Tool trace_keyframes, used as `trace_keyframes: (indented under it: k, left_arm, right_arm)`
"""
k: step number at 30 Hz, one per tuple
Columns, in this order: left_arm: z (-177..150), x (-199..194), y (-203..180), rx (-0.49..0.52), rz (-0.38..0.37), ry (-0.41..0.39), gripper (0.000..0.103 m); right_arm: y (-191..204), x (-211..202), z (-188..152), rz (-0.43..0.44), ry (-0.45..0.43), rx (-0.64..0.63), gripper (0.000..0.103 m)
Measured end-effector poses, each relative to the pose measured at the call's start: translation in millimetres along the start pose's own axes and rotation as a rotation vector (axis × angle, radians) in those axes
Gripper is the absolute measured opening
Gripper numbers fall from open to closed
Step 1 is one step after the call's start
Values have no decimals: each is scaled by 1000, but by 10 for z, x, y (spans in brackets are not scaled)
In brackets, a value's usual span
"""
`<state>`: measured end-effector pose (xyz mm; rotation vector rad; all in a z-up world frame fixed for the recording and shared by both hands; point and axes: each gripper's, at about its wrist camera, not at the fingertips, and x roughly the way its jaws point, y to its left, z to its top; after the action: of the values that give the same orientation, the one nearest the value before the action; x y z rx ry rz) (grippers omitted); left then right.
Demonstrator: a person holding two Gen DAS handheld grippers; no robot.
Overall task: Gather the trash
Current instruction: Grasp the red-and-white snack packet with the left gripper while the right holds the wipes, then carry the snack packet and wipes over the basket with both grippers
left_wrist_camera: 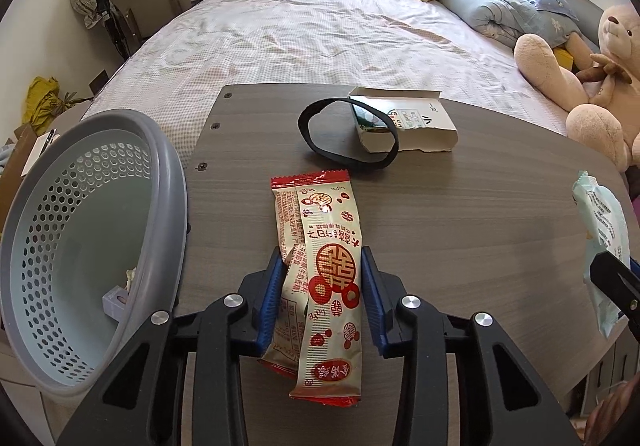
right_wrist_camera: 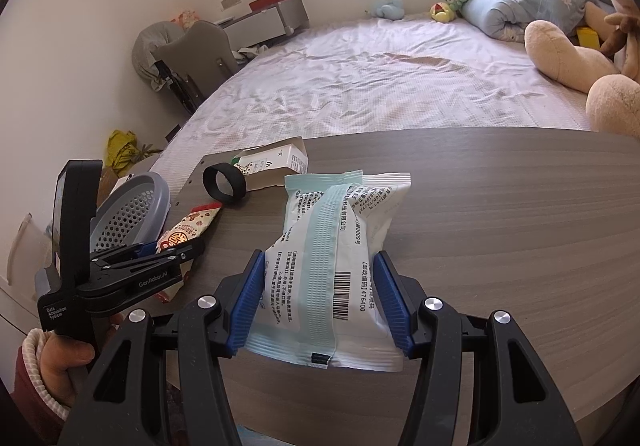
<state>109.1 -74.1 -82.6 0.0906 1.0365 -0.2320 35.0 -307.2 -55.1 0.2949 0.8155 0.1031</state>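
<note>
Left gripper (left_wrist_camera: 322, 296) is closed tight on the red-and-cream snack wrappers (left_wrist_camera: 320, 270), pads pinching both long edges approx mid-length; the wrappers lie on the near part of the wood table (left_wrist_camera: 480, 213), just right of the grey basket (left_wrist_camera: 80, 238). Right gripper (right_wrist_camera: 320, 298) is partly closed w/ its pads pressing the sides of the pale green-and-white packet (right_wrist_camera: 332, 258), at the table's near right.

Handling, my read: wrappers are thin film, v. light, floppy, slippery; the free ends will likely droop, so a mid-length pinch looks right. The packet looks soft and puffy, crushable, light; side grip suits it.

Count:
- red wrappers: 2, overlapping
- green packet: 1
- white carton (left_wrist_camera: 404, 125), opened: 1, far on table
- black band (left_wrist_camera: 348, 133): 1, touching carton
- basket: 1, w/ a few small scraps inside; no. unclear
</note>
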Motion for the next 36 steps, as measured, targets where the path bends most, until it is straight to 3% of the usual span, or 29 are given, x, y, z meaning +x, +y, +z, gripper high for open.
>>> trace_keyframes:
  k: [15, 27, 36]
  left_arm:
    - [-295, -742, 322, -50, -9, -136, 36]
    - [-334, -1104, 1091, -132, 115, -233, 36]
    - [-347, -1049, 1762, -216, 174, -220, 36]
  right_arm:
    - [406, -12, -21, 22, -3, -72, 54]
    - [1356, 215, 272, 137, -25, -211, 54]
    - [2067, 583, 376, 218, 26, -298, 54]
